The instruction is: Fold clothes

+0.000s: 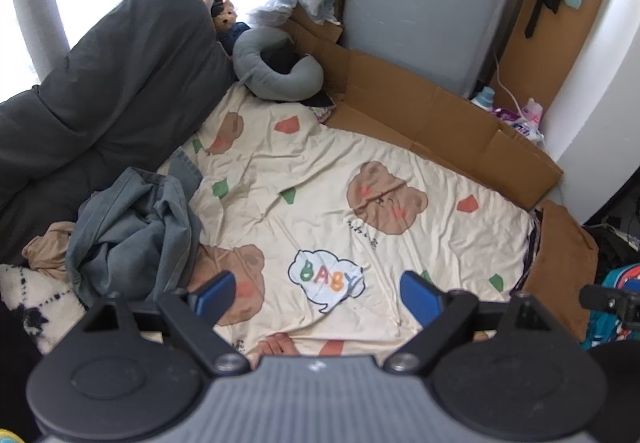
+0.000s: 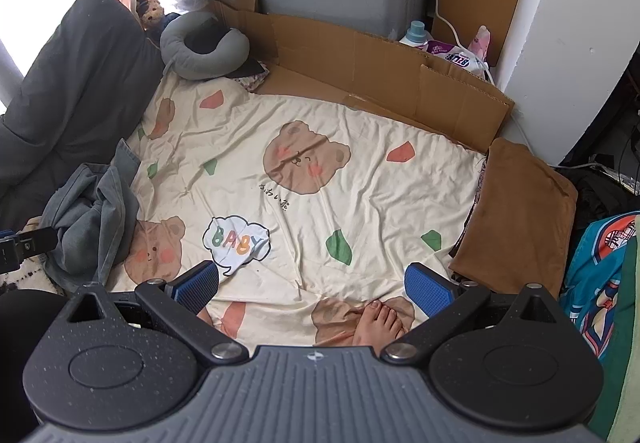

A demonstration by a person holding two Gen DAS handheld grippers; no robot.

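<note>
one crumpled grey-blue garment (image 1: 132,231) heaped at left edge of cream bear-print sheet (image 1: 320,179), partly over tan cloth (image 1: 46,249), against dark grey cushion (image 1: 112,83). left gripper (image 1: 318,297) above sheet, jaws spread wide, empty. right gripper (image 2: 314,285) likewise, jaws wide apart, nothing held, bare foot (image 2: 380,325) below. folded brown cloth (image 2: 516,215) at right edge; cardboard (image 2: 360,59) and grey neck pillow (image 2: 200,47) beyond.

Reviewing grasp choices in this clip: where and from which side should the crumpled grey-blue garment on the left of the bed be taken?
Probably the loose flat flap poking out at the far end of the grey-blue garment, approached from the open sheet side with the left gripper. That edge lies thin; the rest is bunched.
</note>
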